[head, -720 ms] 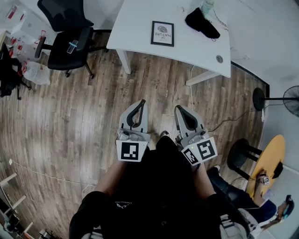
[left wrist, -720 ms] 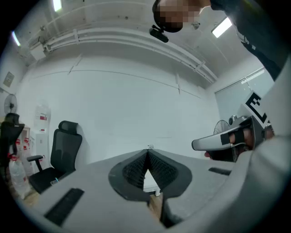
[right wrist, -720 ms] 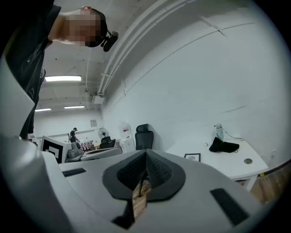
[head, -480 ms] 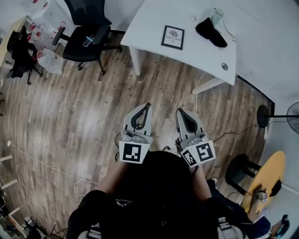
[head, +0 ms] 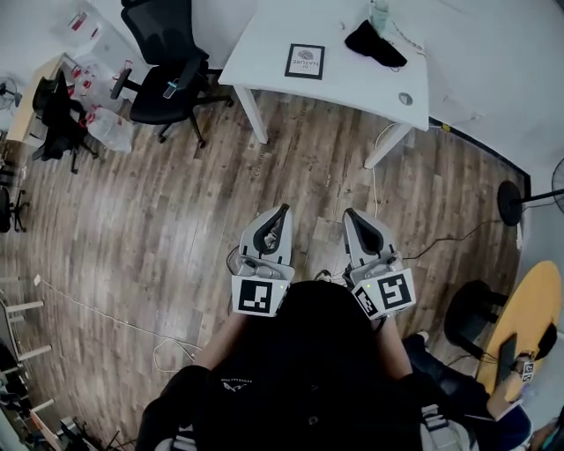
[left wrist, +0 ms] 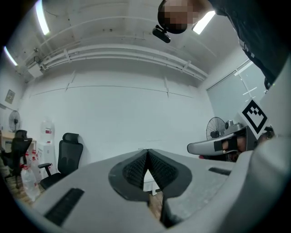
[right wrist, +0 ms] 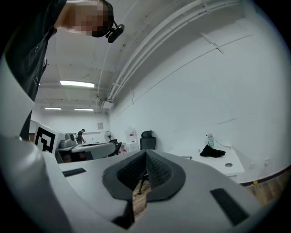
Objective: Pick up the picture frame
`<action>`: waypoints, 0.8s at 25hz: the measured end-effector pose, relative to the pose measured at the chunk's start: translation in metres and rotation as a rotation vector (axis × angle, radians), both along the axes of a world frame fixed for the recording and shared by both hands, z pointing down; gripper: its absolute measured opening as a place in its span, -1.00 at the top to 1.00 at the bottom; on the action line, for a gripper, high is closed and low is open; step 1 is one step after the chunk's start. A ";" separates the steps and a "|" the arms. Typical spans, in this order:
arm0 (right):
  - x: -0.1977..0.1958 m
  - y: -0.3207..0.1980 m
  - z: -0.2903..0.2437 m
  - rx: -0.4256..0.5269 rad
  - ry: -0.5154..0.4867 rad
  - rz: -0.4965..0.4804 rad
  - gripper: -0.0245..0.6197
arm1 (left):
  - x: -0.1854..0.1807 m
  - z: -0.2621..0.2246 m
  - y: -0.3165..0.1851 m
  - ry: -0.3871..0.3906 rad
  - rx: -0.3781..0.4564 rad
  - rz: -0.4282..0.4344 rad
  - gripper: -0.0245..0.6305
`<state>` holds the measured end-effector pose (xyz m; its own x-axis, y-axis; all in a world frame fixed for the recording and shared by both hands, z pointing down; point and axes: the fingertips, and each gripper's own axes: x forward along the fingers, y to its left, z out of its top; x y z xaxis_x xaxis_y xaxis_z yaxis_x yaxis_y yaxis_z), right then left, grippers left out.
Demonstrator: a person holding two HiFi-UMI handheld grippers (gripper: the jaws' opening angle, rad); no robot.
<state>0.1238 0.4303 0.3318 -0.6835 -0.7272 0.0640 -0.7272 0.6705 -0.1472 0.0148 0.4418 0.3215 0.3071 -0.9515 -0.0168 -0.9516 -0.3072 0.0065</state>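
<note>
The picture frame [head: 305, 62], black-edged with a white print, lies flat on the white table [head: 264, 48] at the top of the head view. Both grippers are held level at the person's waist, far short of the table, over the wooden floor. My left gripper [head: 280, 211] is shut with nothing in it, its tips meeting in the left gripper view [left wrist: 147, 152]. My right gripper [head: 351, 214] is likewise shut and empty, jaws closed to a point in the right gripper view [right wrist: 146, 153]. In that view the frame [right wrist: 186, 158] shows only as a thin dark edge on the table.
A black cloth [head: 374, 44] and a bottle [head: 379, 12] sit on the table's right part. A black office chair [head: 167, 75] stands left of the table. A cable [head: 374, 189] trails on the floor near the table leg. A fan [head: 524, 201] and a yellow round table [head: 529, 308] stand at right.
The view has shifted: table and frame sit slightly higher and further left in the head view, and the grippers lower. Both grippers stay shut and side by side.
</note>
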 end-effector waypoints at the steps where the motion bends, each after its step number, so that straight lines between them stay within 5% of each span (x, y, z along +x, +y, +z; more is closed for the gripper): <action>1: 0.004 0.005 -0.004 0.014 0.001 -0.001 0.93 | 0.005 -0.004 0.004 0.003 0.007 0.000 0.91; 9: 0.008 0.011 -0.022 0.050 0.015 0.011 0.93 | 0.018 -0.023 0.010 0.014 0.047 -0.005 0.91; 20: -0.050 -0.032 -0.018 0.032 -0.007 0.090 0.93 | -0.047 -0.016 -0.038 0.051 0.018 0.059 0.91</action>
